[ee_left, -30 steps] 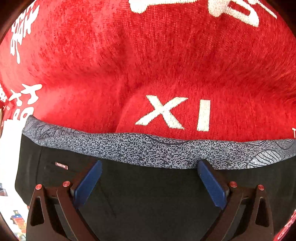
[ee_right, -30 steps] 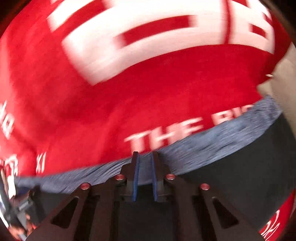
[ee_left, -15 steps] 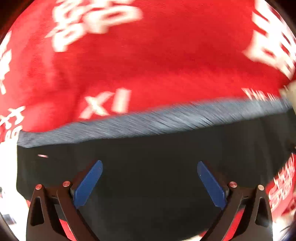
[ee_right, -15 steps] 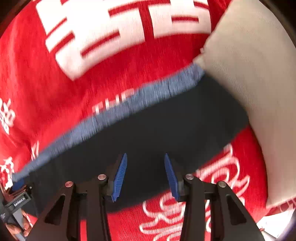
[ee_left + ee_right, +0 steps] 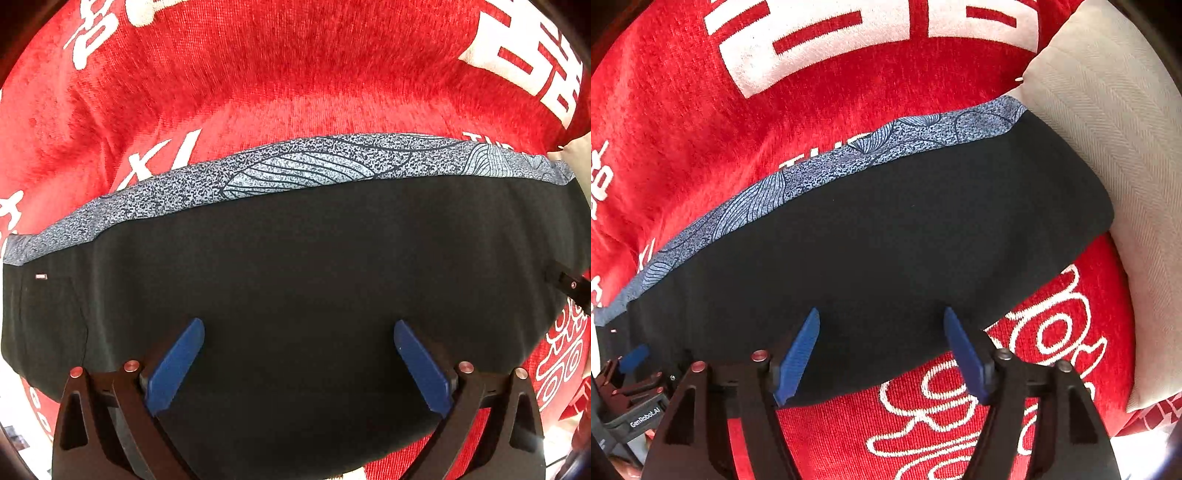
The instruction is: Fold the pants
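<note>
The black pants [image 5: 295,266] lie folded flat in a wide band on the red cloth, with a blue-grey patterned strip [image 5: 295,166] along the far edge. My left gripper [image 5: 299,328] is open and empty, hovering over the pants' near part. In the right wrist view the pants [image 5: 886,240] run diagonally. My right gripper [image 5: 881,317] is open and empty above their near edge. The left gripper also shows in the right wrist view [image 5: 631,365] at the pants' left end.
A red cloth with white lettering [image 5: 277,74] covers the surface under the pants. A cream pillow [image 5: 1108,155] lies at the right, touching the pants' right end. White surface shows at the lower left corner [image 5: 11,376].
My right gripper opened and let go of the pants. Both grippers drew back, so more of the folded pants shows. The left gripper stayed open.
</note>
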`<action>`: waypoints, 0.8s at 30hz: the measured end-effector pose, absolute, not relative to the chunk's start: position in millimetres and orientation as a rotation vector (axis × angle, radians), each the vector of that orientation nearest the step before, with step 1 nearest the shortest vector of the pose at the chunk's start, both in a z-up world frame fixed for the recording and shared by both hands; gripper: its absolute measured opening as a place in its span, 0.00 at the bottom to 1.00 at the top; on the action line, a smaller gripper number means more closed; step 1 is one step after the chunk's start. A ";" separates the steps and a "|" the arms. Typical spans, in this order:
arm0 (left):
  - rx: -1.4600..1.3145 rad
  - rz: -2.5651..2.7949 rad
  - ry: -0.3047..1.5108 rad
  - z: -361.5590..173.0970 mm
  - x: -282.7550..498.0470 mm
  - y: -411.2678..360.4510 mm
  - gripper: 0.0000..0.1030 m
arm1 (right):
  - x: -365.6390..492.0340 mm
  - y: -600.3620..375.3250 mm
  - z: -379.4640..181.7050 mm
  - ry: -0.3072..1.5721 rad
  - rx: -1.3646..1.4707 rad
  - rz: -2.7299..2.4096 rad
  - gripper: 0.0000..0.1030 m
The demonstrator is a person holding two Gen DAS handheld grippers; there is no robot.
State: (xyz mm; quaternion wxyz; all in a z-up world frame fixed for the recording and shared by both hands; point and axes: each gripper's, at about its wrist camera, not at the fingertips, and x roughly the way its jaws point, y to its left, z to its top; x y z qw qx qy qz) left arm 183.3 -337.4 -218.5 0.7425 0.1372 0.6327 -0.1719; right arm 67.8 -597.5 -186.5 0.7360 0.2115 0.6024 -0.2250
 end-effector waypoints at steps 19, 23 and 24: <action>0.300 -0.367 1.359 -216.0 180.1 -337.4 1.00 | 51.7 -588.5 -191.0 1.237 0.533 -0.416 0.83; 0.300 -0.358 1.364 -216.0 179.8 -338.2 1.00 | 50.6 -595.5 -185.2 1.249 0.548 -0.393 0.83; 0.299 -0.358 1.365 -215.4 180.4 -338.3 1.00 | 48.5 -597.6 -184.7 1.253 0.558 -0.391 0.83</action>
